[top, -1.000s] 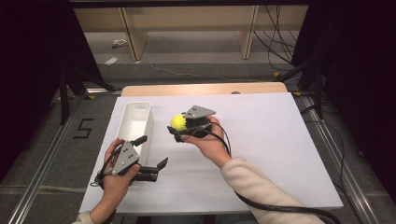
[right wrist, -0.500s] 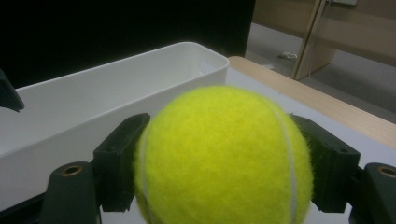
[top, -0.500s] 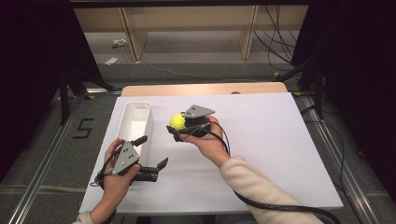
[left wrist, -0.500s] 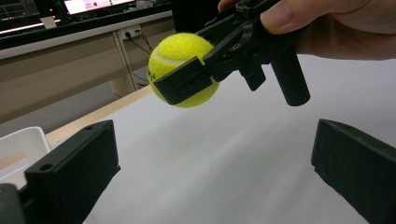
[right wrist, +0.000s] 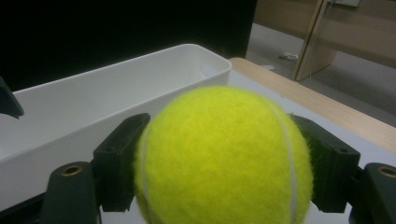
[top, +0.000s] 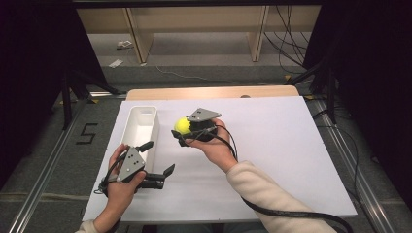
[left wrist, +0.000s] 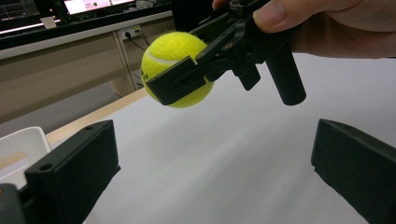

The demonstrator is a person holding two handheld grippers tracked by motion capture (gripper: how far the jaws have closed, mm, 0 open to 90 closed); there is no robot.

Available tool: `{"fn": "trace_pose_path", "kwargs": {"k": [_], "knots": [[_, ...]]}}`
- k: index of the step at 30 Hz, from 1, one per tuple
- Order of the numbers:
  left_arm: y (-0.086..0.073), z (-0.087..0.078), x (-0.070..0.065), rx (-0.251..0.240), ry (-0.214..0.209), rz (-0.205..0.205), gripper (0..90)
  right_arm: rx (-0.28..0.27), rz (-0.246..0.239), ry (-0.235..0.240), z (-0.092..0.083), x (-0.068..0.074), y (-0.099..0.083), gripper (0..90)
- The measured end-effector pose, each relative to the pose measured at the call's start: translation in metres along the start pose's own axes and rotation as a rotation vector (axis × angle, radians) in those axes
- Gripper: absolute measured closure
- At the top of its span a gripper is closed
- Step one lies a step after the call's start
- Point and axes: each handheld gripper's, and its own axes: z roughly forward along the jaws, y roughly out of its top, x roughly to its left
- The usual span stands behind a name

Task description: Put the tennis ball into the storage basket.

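A yellow tennis ball (top: 183,126) is held above the white table (top: 272,145), with my right gripper (top: 187,132) shut on it; both black jaws press its sides in the right gripper view, where the ball (right wrist: 224,158) is close up. The ball (left wrist: 175,67) hangs just right of a long white bin (top: 141,128). In the right gripper view the bin (right wrist: 93,116) lies directly ahead of the ball. My left gripper (top: 158,158) rests near the table's front left, open, with nothing between its wide-apart jaws; its fingertips (left wrist: 74,172) frame the bare table.
The white bin stands lengthwise along the table's left side and looks empty. A wooden strip (top: 214,92) edges the table's far side. Shelving legs (top: 257,34) and cables (top: 291,43) are on the floor beyond. Dark curtains flank both sides.
The right gripper has carried the ball slightly left, toward the bin. The left gripper has stayed still.
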Motion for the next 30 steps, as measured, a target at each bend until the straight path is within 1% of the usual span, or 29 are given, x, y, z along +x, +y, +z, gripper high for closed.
{"fn": "trace_pose_path", "kwargs": {"k": [14,19,26,29,30], "knots": [[0.0,0.0,0.0,0.0,-0.001,0.002,0.3,-0.005,-0.008,0.001,0.003,0.0,0.006,26.1],[0.0,0.0,0.0,-0.001,-0.001,0.003,0.3,0.004,-0.012,0.005,0.004,0.001,0.008,26.1],[0.0,0.0,-0.001,0.0,-0.001,-0.004,0.3,0.004,-0.007,0.007,0.007,0.002,0.01,26.1],[0.0,0.0,0.0,-0.001,-0.001,-0.004,0.3,0.004,-0.014,0.009,0.008,0.003,0.013,26.1],[0.0,0.0,-0.002,0.007,-0.007,-0.028,0.3,0.004,-0.014,0.009,0.008,0.003,0.013,26.1]]}}
